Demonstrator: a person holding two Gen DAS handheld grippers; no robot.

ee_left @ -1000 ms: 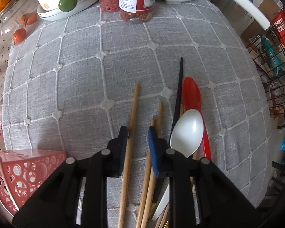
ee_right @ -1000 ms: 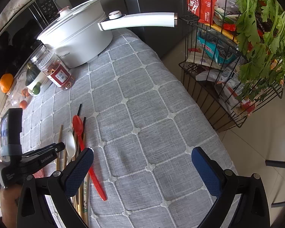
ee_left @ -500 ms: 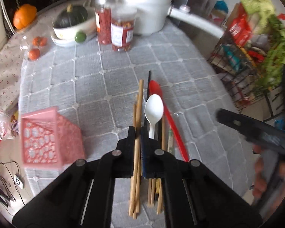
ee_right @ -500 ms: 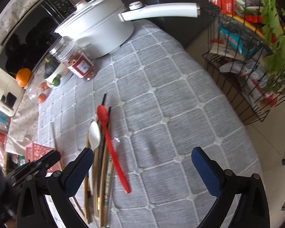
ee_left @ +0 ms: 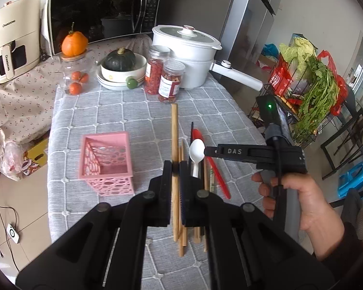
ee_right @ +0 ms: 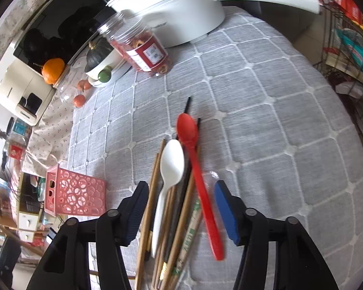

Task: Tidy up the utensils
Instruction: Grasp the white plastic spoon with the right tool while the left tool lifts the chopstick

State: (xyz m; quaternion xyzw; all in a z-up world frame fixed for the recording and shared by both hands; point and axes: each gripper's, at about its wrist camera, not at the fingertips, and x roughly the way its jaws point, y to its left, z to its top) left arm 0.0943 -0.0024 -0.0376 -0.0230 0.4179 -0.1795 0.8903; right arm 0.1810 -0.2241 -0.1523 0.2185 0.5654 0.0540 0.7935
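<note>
My left gripper [ee_left: 175, 169] is shut on a single wooden chopstick [ee_left: 174, 130] and holds it in the air above the grey quilted tablecloth [ee_left: 133, 111]. A pink perforated basket [ee_left: 106, 162] stands upright just to its left. My right gripper [ee_right: 181, 188] points down over the pile of remaining chopsticks [ee_right: 179, 220]. Its jaws are closing, and they straddle a white spoon [ee_right: 171, 166] and a red spoon [ee_right: 198, 169] without pressing on them. In the left wrist view, a hand [ee_left: 297, 200] carries that gripper beside the white spoon [ee_left: 197, 149].
At the back of the table are a white pot [ee_left: 186, 55] with a long handle, two red-filled jars [ee_left: 170, 82] and a bowl with a dark squash [ee_left: 121, 72]. A wire rack with greens [ee_left: 309, 96] stands off the right edge. The floor lies left of the basket.
My left gripper shut on one chopstick and lifted it off the pile. My right gripper came across to the pile, dropped towards it, and its jaws narrowed around the spoons.
</note>
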